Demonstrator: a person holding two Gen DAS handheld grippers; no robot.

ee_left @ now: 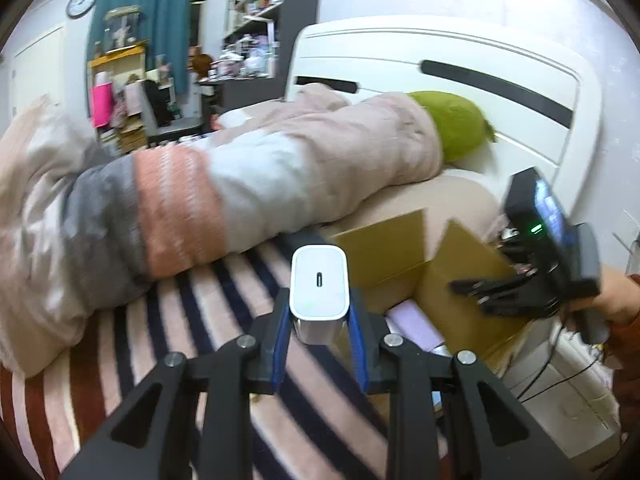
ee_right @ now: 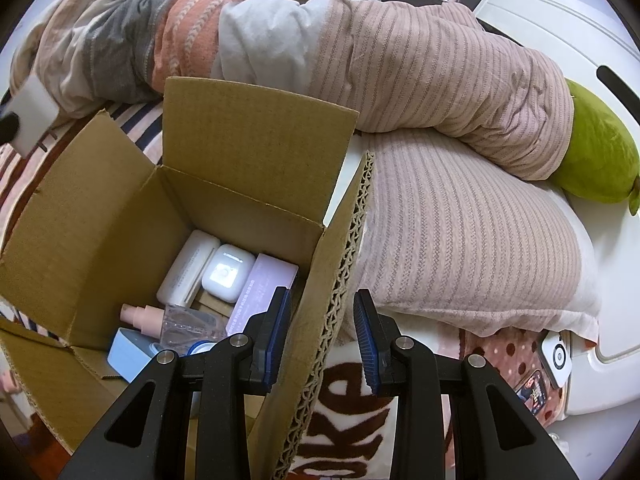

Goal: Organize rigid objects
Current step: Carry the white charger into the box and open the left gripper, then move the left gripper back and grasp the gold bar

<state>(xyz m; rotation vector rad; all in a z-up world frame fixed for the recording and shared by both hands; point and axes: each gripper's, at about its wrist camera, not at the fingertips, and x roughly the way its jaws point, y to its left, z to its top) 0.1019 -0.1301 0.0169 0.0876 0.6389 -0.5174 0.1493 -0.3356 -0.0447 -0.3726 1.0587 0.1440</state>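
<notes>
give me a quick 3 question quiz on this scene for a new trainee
1. True or false: the left tongs are shut on the white charger.
2. Multiple choice: what stands between the fingers of the right tongs? A) the earbud case B) a flap of the cardboard box C) the green plush
3. Fill in: inside the box, the white earbud case lies beside a pale ____ box.

Key
1. True; its face with the port looks toward the camera.
2. B; the fingers straddle the flap edge, apparently not yet clamped.
3. Purple.
</notes>
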